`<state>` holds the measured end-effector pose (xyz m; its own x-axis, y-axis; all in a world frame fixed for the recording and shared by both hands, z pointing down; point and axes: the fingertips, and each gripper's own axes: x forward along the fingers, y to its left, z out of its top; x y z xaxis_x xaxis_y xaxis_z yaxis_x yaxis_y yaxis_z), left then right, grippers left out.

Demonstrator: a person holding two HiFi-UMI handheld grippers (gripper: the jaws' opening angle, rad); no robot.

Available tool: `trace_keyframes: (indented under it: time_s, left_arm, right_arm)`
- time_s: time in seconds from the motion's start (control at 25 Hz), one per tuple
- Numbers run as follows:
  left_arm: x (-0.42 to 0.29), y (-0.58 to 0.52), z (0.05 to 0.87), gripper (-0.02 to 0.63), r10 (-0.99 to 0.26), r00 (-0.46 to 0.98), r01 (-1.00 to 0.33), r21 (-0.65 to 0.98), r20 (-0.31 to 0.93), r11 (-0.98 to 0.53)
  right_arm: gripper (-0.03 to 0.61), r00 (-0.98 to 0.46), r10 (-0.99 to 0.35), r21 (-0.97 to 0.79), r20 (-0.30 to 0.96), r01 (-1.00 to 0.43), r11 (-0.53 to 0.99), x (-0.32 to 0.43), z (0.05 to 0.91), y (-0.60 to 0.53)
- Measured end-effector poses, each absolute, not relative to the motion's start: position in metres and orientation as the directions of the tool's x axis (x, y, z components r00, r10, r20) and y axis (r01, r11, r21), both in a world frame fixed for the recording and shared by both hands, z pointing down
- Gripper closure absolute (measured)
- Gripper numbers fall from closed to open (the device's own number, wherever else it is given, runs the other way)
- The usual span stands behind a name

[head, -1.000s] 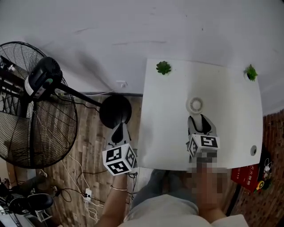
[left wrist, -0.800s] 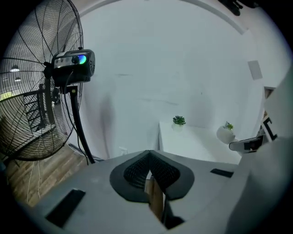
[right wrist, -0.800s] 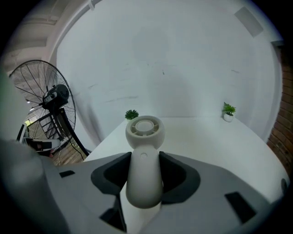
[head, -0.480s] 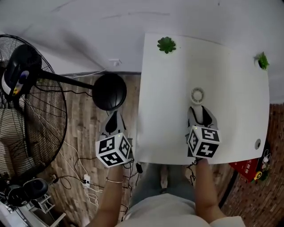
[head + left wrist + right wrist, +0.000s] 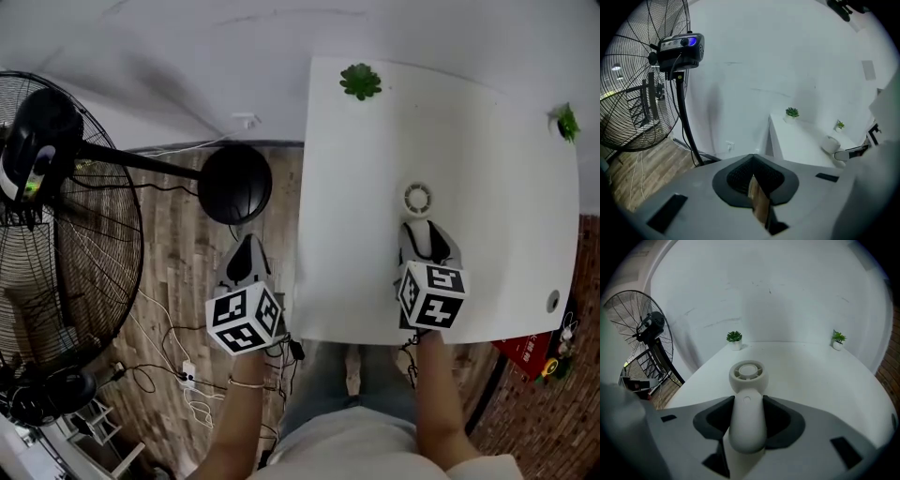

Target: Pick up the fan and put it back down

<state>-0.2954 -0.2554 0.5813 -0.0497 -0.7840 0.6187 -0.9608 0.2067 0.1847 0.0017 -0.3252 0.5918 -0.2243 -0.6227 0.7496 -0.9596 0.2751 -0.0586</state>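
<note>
Clearly the right tool (image 5: 747,405) clamps the handle of the small white handheld fan (image 5: 747,371), which lies on the counter (image 5: 506,169) with its head toward 12 o'clock. It looks like light, rigid, slick plastic. The left tool (image 5: 753,177) is closed and empty.

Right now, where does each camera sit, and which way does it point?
Head view: on the person's head, looking steeply down at the white table and floor; shows both forearms, the left gripper and the right gripper.
Left gripper view: rides the left gripper beside the table, facing the wall and the standing fan; its closed jaws show.
Right gripper view: rides the right gripper over the table, facing the wall; its jaws clasp the small white fan.
Shared: all three show the standing fan and a potted plant.
</note>
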Motion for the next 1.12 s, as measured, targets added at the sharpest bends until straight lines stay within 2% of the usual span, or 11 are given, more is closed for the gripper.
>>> trace_keyframes:
  time_s: [1.12]
  left_arm:
    - [-0.300, -0.245, 0.596, 0.609, -0.774, -0.043, -0.957, 0.197, 0.632, 0.214]
  right_arm:
    - [0.385, -0.179, -0.598, -0.021, 0.781, -0.965, 0.261, -0.010, 0.605, -0.320]
